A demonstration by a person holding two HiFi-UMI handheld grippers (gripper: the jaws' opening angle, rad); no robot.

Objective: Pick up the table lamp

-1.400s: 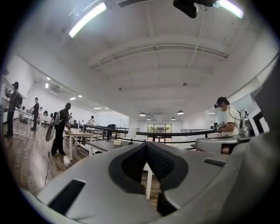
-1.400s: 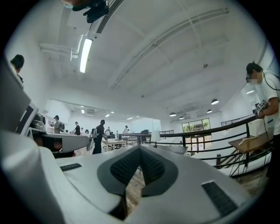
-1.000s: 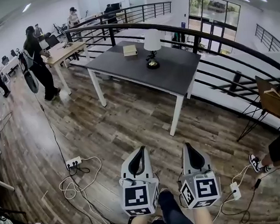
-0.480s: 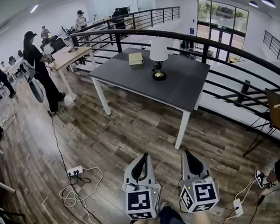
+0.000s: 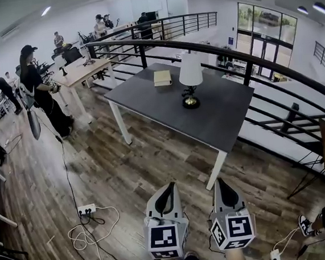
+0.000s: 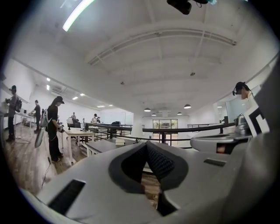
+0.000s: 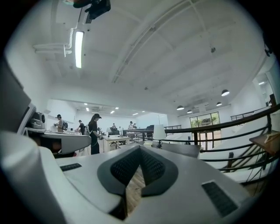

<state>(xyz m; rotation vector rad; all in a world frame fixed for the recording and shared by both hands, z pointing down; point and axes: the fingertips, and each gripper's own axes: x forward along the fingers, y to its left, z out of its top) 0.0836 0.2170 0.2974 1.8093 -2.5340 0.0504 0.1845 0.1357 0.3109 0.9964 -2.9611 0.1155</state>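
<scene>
the lamp (image 5: pixel 191 85) stands upright on the grey table (image 5: pixel 230 120), well ahead of the left gripper (image 5: pixel 168 196) and right gripper (image 5: pixel 225 192), both closed and empty; likely top-heavy with a fragile shade, best gripped by its slim stem.

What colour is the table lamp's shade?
White. The shade sits above a dark, shiny base; the head view shows it best.

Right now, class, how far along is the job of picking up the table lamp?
Done: nothing; the table lamp stands upright on the grey table, untouched. In hand: left gripper and right gripper are shut, empty, over the wood floor short of the table. Left: reach the lamp, open, grip, lift.
</scene>
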